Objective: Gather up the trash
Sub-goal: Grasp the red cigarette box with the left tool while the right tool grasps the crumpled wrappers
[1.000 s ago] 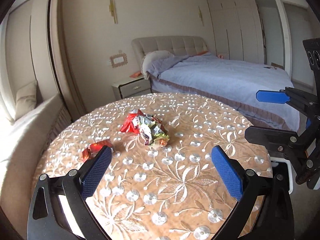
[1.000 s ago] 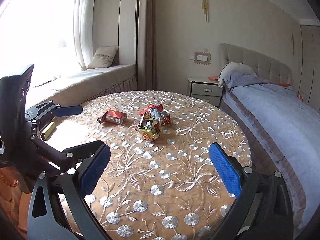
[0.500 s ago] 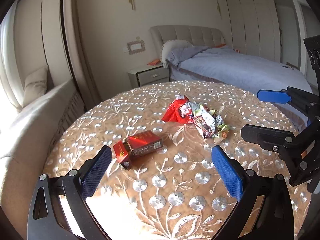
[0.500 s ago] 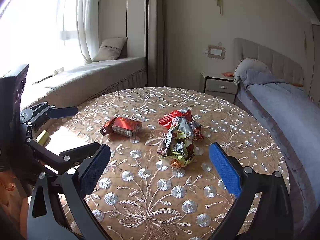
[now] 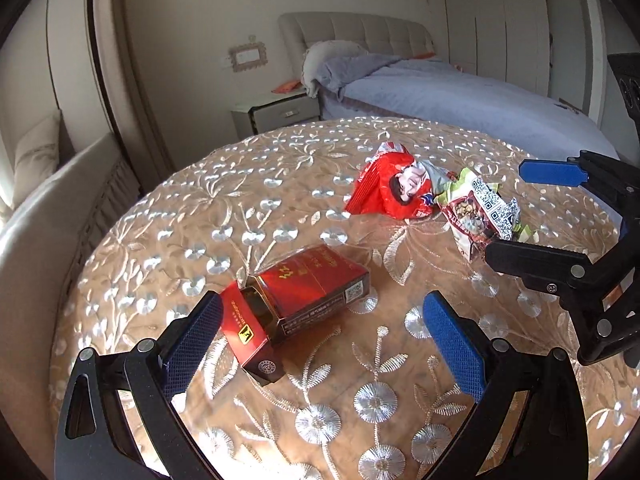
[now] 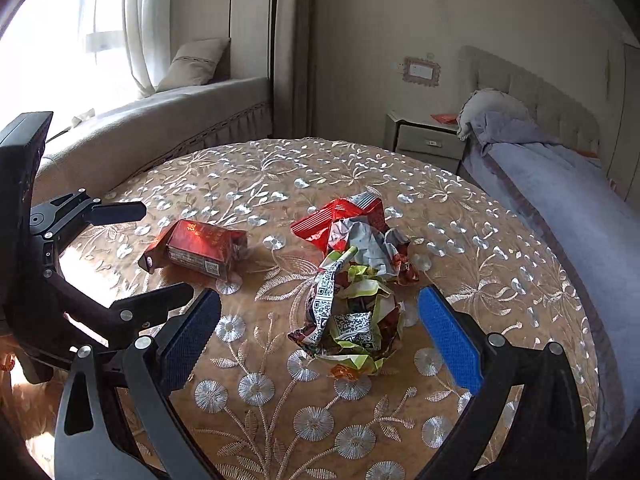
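While both grippers are held low over the round bench [image 5: 280, 168], covered with a tan cloth embroidered in silver flowers, three pieces of trash are seen lying on it. The left gripper [image 5: 320, 328] is spread wide, its blue fingers [image 5: 192, 340] released and holding nothing; an open red cigarette box [image 5: 296, 300] is lying on its side between them, its flipped lid just beside the left finger, though contact cannot be confirmed. From the right wrist view the same red cigarette box [image 6: 196, 248] is seen toward the left edge of the bench, with the left gripper [image 6: 152, 256] framing it.

The right gripper [image 6: 320, 332] is likewise released, its blue fingers [image 6: 448, 340] set apart on either side of a crumpled green and yellow snack wrapper [image 6: 352, 320] printed with QR codes. Touching that wrapper on its far side, a crumpled red snack bag [image 6: 352, 220] is lying near the middle of the bench. In the left wrist view the red snack bag [image 5: 388, 192] and the snack wrapper [image 5: 476, 212] are seen side by side, with the right gripper [image 5: 524, 216] around the wrapper.

Beyond the far edge of the bench a nightstand [image 5: 276, 116] and a bed [image 5: 460, 100] with a grey-blue cover are seen; a window seat [image 6: 160, 120] with a cushion is set along the left side.
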